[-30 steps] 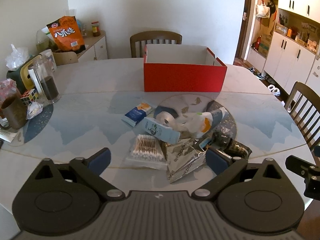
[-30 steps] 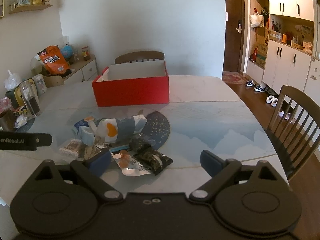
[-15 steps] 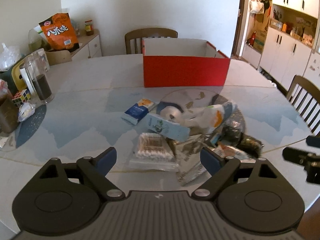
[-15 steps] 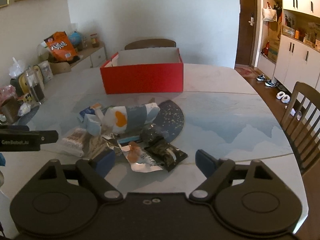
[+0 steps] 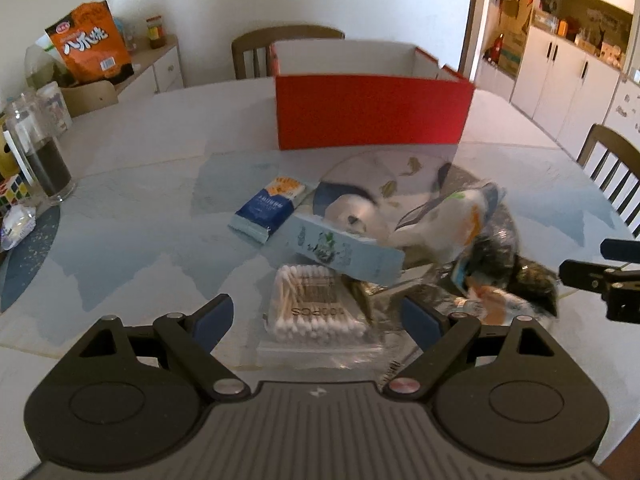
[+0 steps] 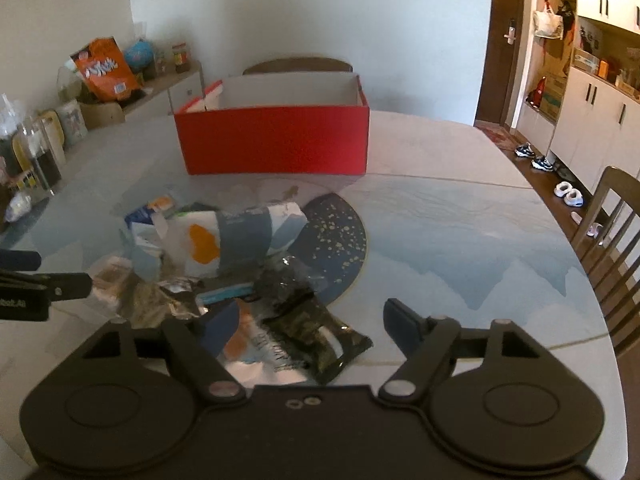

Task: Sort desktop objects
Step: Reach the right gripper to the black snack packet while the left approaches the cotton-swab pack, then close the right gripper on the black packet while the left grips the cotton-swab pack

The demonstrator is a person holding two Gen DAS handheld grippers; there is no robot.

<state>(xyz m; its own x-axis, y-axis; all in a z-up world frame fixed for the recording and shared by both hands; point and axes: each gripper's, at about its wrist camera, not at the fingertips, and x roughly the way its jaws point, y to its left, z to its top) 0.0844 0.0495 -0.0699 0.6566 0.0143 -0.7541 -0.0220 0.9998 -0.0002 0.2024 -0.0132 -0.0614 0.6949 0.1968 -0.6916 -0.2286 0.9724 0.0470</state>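
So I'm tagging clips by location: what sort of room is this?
Most likely a home dining room: a big dining table with wooden chairs around it, white cupboards along the wall, and shoes on the floor by the door.

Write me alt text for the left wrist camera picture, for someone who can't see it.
The left hand-held gripper, jaws open, hangs over a bag of cotton swabs at the near edge of a pile of small packets on a table. Behind the pile stands an open red box, with a chair beyond it. The other hand-held gripper's tip shows at the right edge.
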